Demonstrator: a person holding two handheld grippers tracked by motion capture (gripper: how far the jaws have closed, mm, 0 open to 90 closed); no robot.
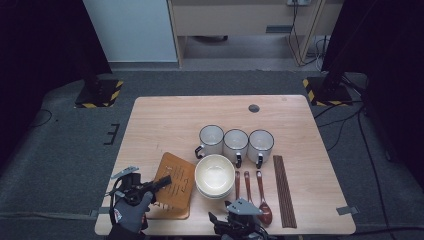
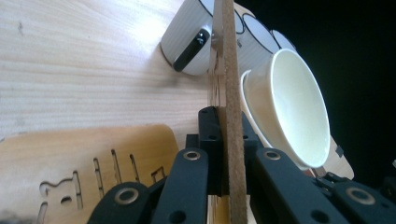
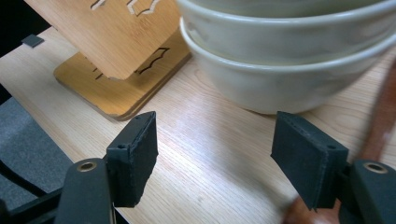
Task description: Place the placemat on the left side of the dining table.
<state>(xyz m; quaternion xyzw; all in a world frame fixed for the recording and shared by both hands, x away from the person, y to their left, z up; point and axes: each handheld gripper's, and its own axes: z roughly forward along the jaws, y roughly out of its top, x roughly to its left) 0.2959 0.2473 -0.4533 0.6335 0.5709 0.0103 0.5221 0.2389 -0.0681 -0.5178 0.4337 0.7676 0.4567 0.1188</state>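
Wooden board (image 1: 176, 184) at the near-left of the table (image 1: 160, 120), upper one of two stacked boards, lifted at a tilt off the bottom board (image 3: 116, 88), which lies flat. Left gripper (image 1: 159, 183) clamped shut on the upper board's edge; in the left gripper view the board (image 2: 231, 93) runs edge-on straight up between the jaws, long axis pointing away toward the mugs. Key relation: the board sits just left of the stacked bowls (image 1: 215, 176), so any swing to the right brings it against them; the left hand (image 1: 131, 210) is the nearer one and already has it. That hand comes in from the bottom-left, gloved, gripper angled up and right toward the table middle. Right gripper (image 1: 240, 215) low at the near table edge, in front of the bowls; its jaws stand well apart with nothing between them, only bare tabletop, the bowls (image 3: 289, 51) just beyond the tips. Three mugs (image 1: 235, 142) in a row behind the bowls, three spoons (image 1: 250, 192) to the bowls' right, chopsticks (image 1: 284, 190) further right, lying front to back. Judgement: board is mid-lift, likely being moved off the stack; right gripper free to assist.
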